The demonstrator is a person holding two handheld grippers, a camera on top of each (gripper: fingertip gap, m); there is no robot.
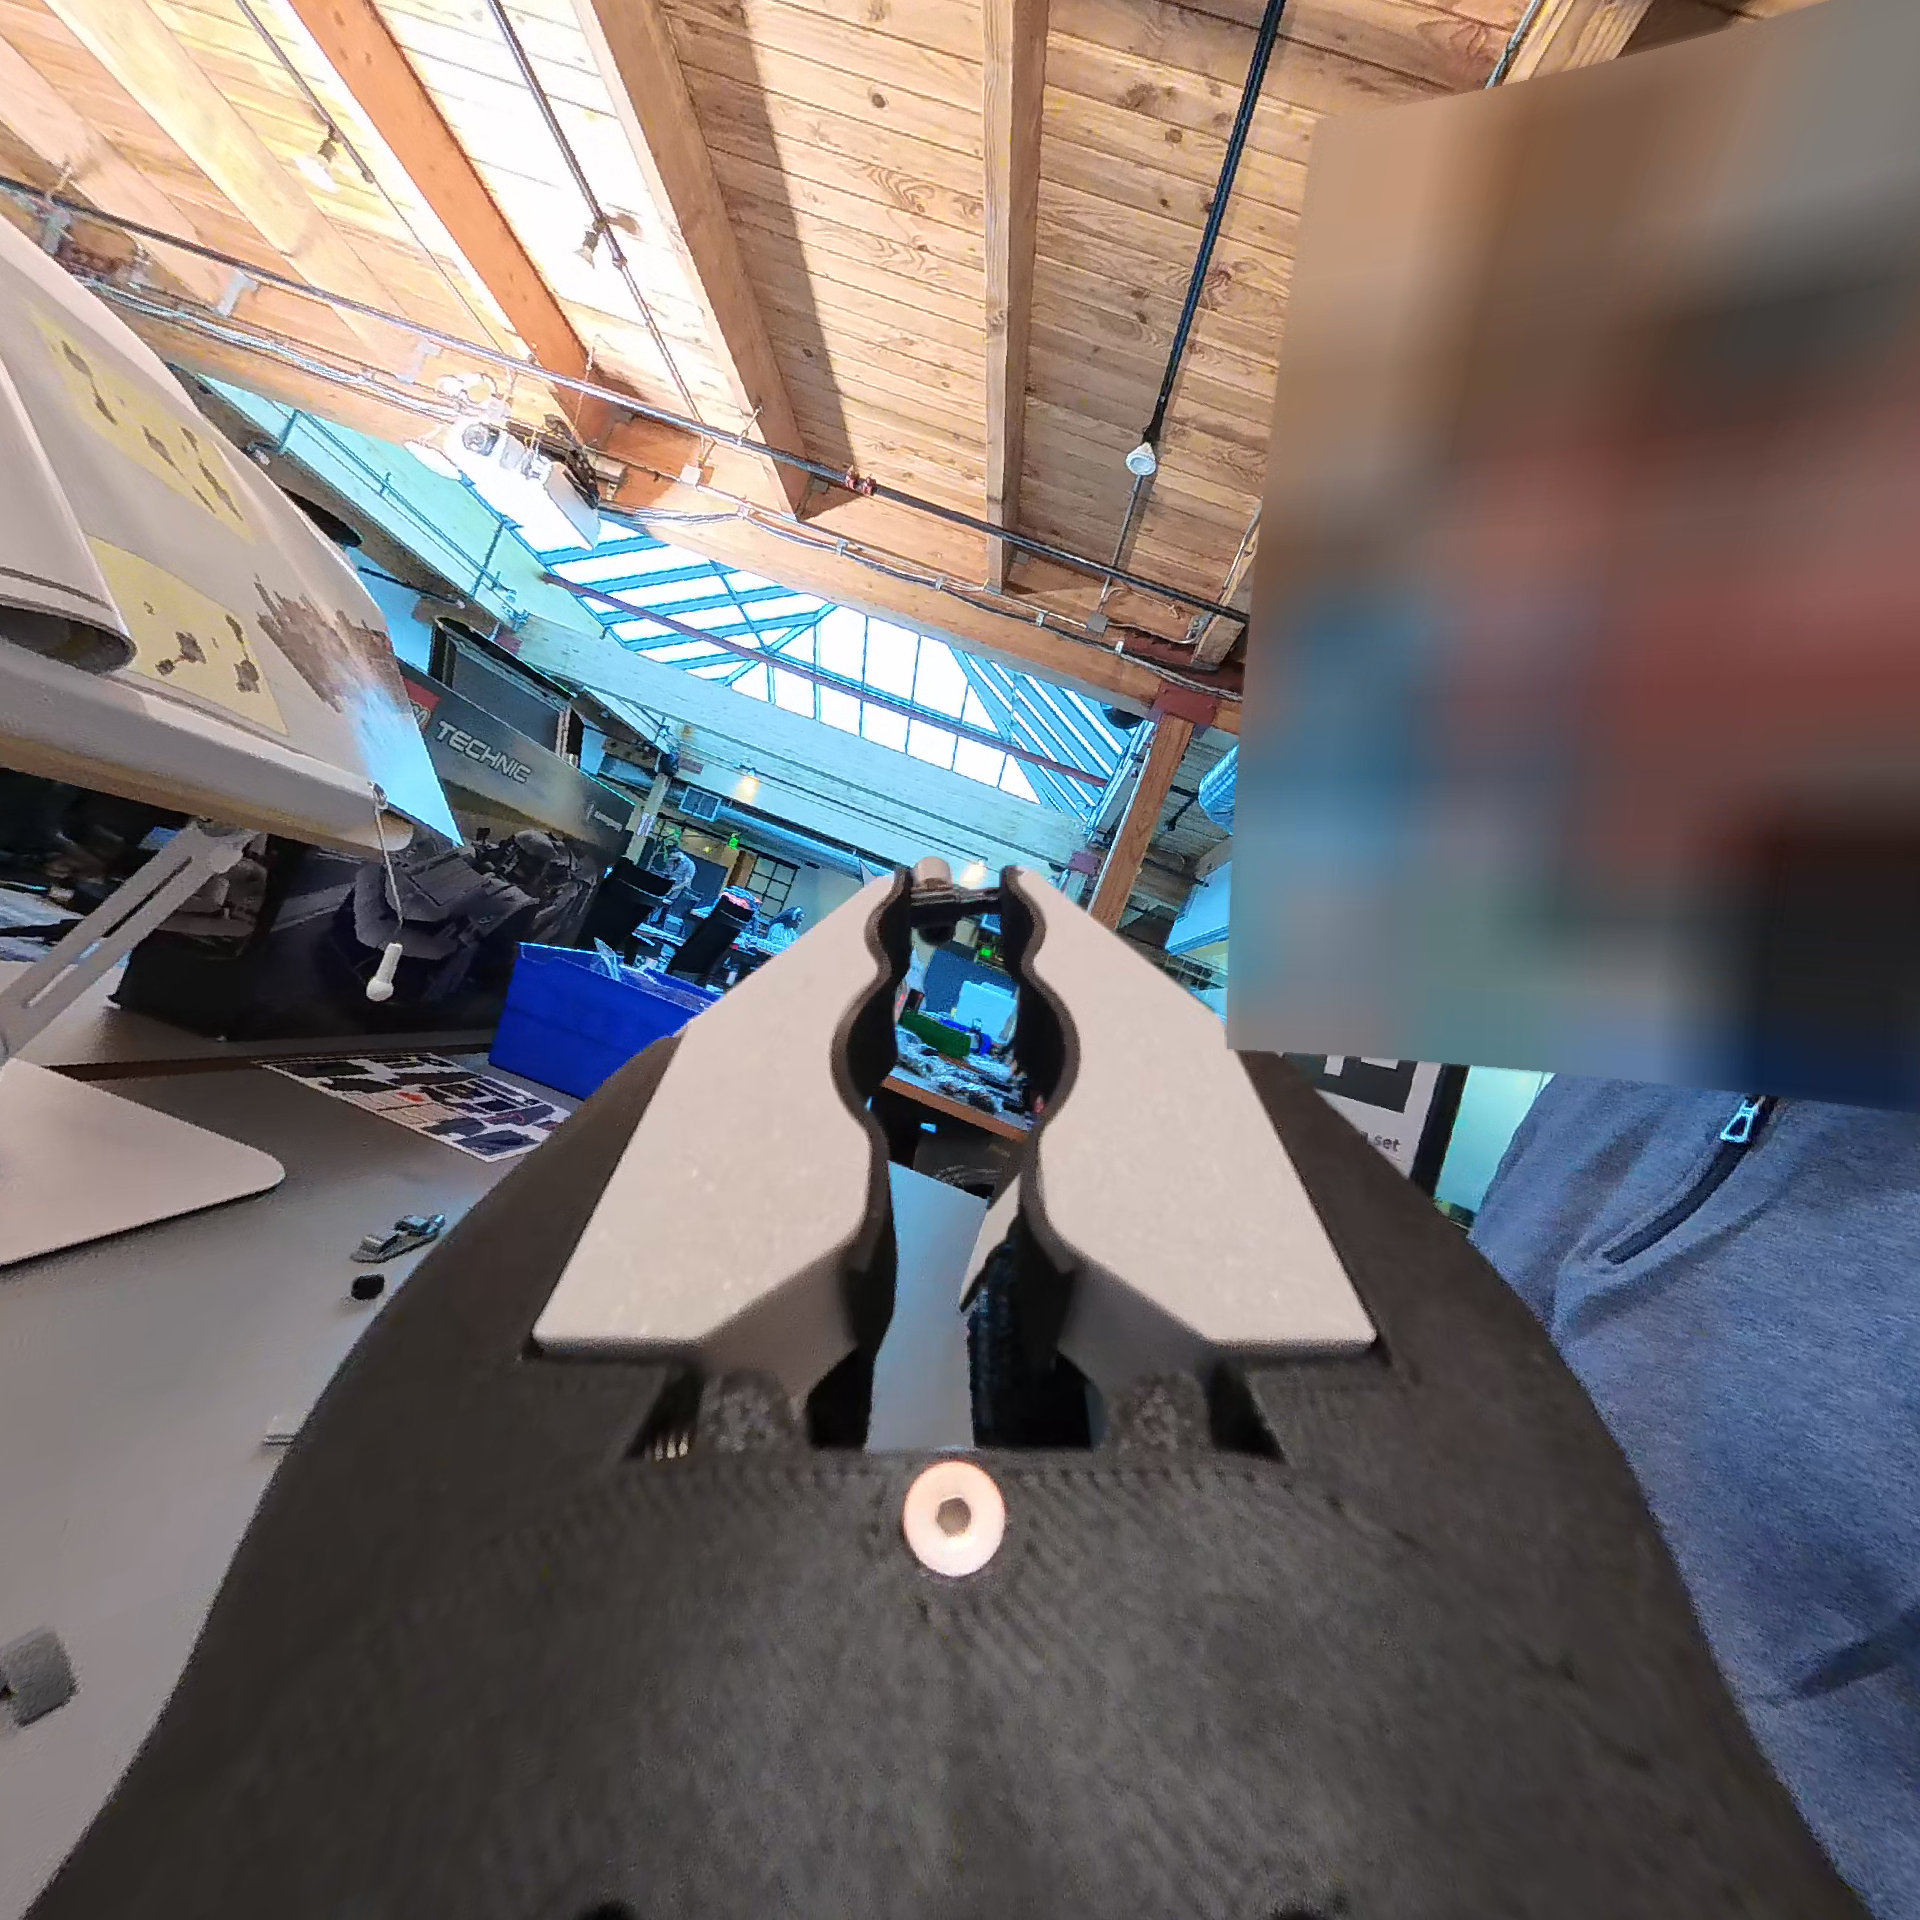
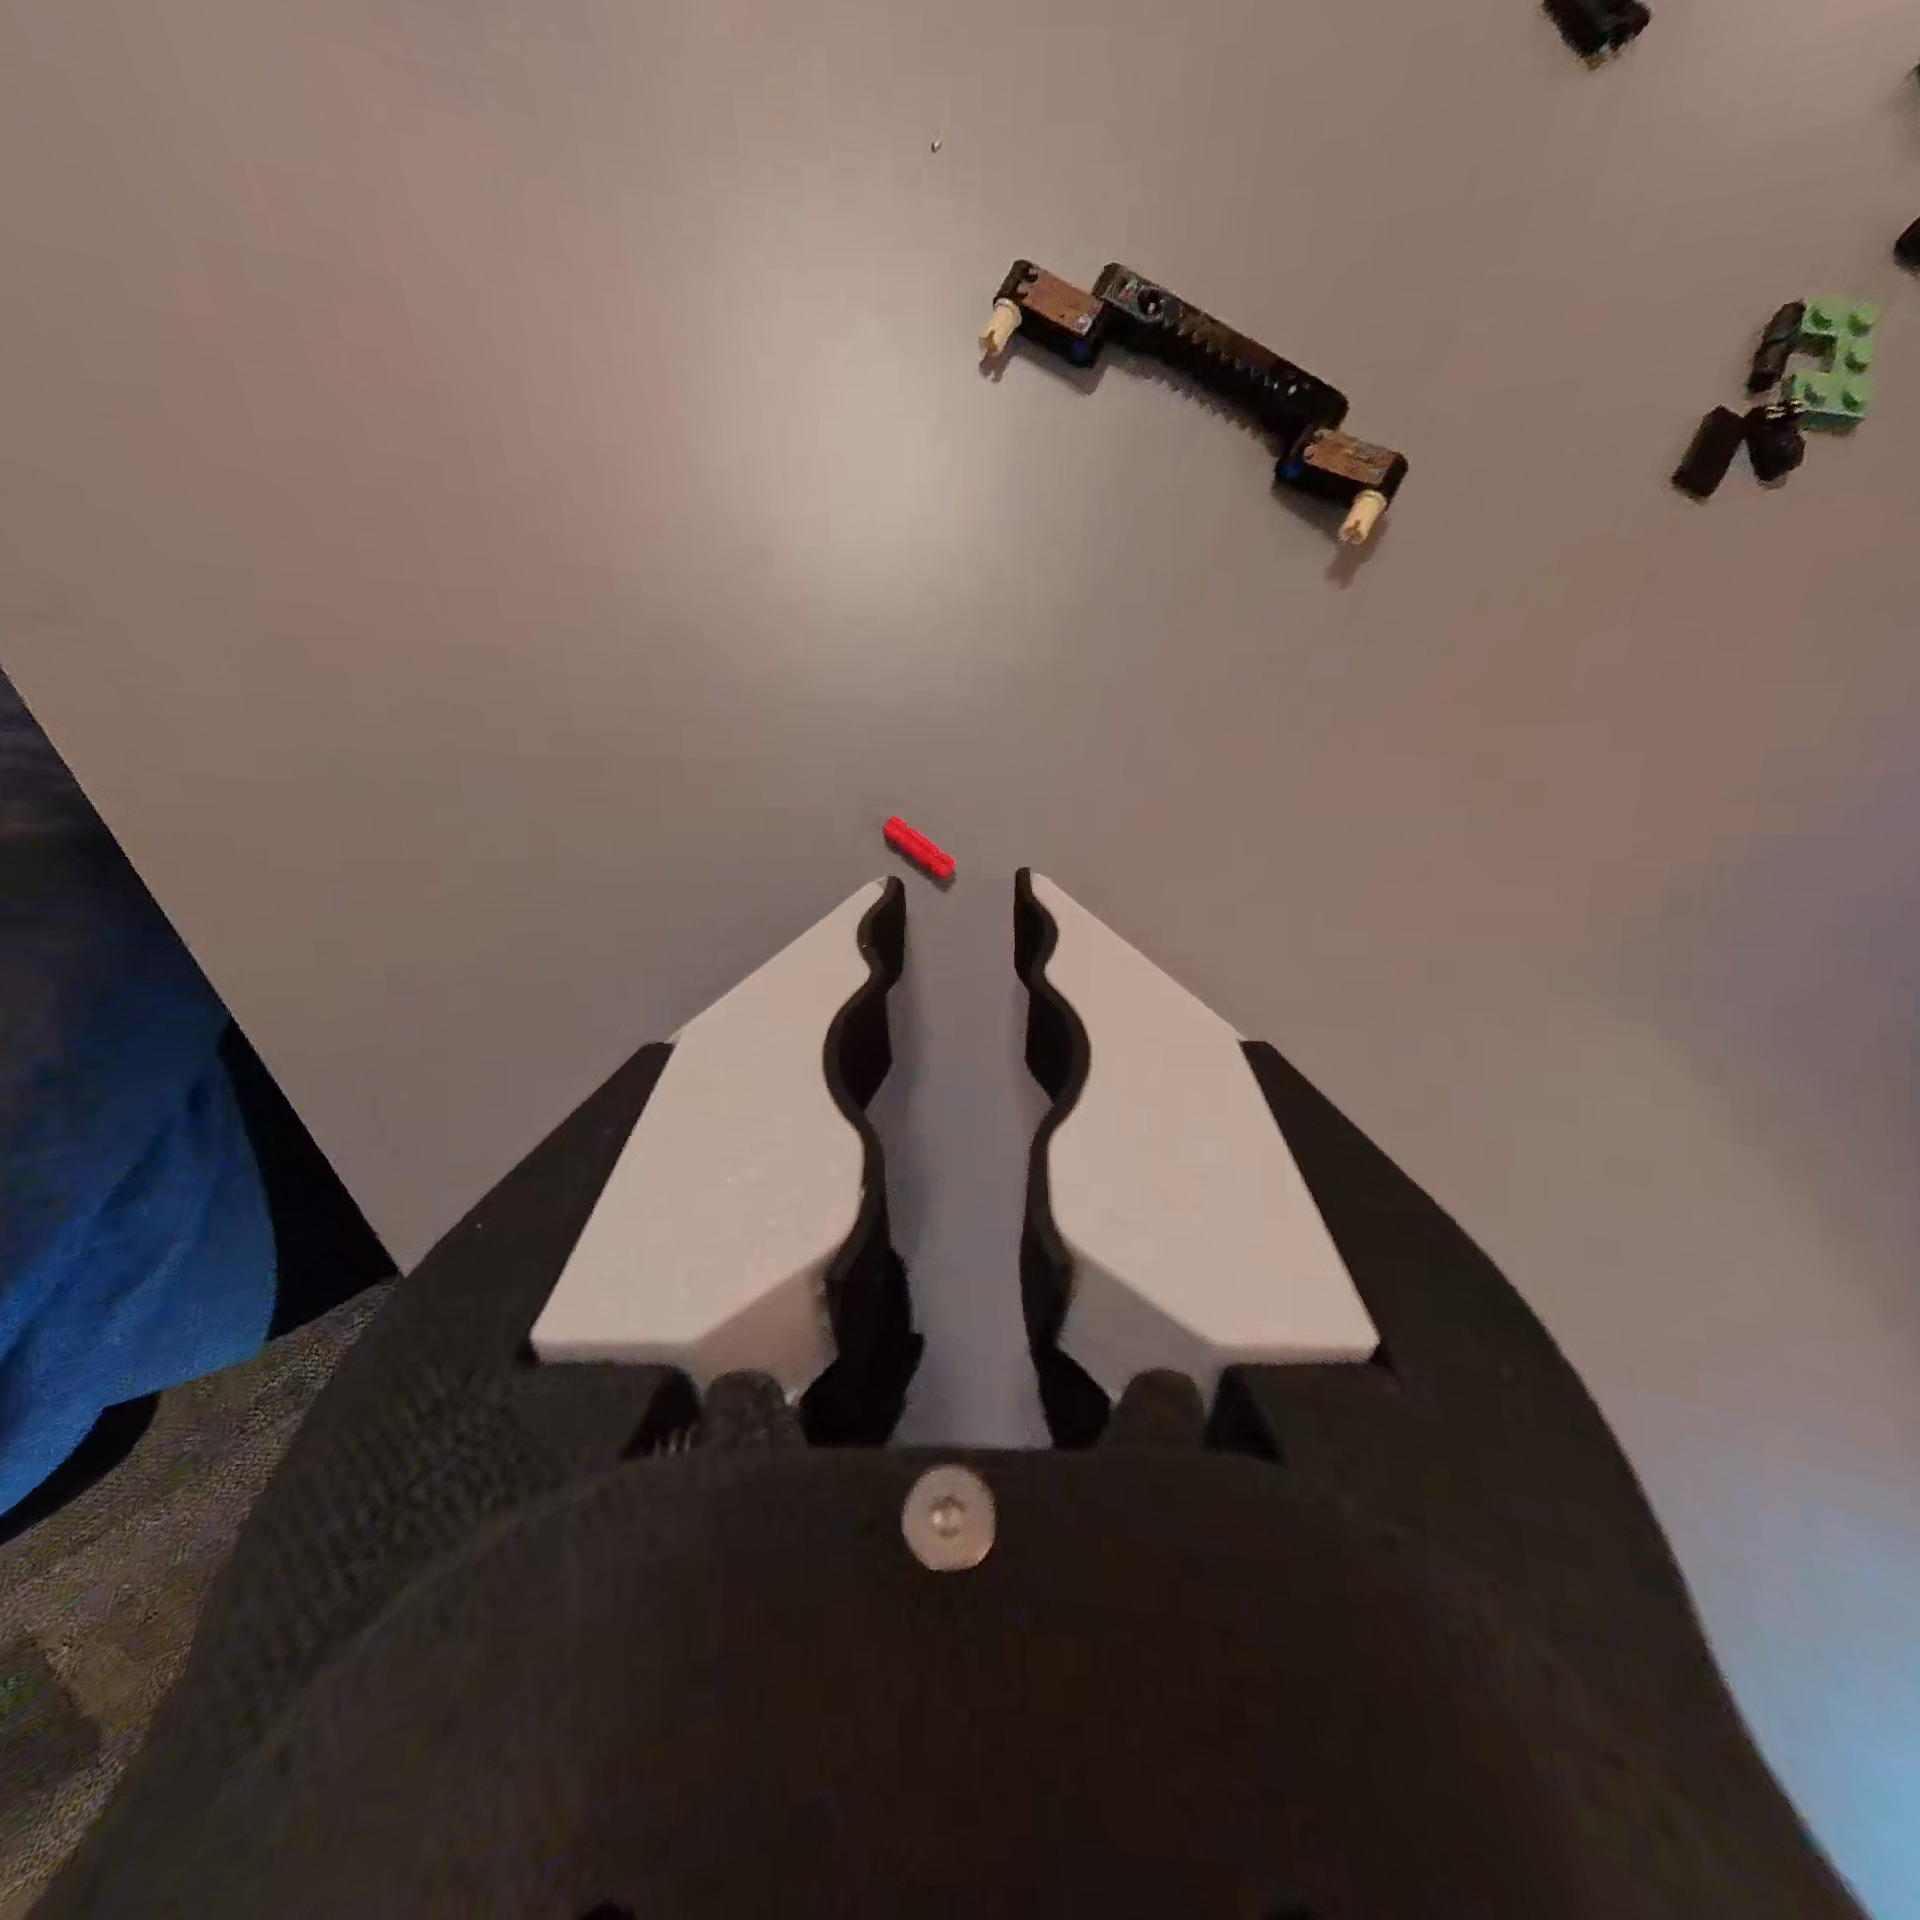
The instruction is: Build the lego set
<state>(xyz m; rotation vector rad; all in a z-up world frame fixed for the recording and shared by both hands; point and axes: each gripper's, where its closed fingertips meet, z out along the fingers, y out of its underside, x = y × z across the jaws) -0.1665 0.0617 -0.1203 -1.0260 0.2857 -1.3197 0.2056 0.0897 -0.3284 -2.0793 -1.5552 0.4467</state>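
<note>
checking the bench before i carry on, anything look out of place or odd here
One thing: a small red axle piece lies alone on the table, just past the open right gripper, far from the black rack assembly and green brick. Nothing looks spilled or broken.
</note>
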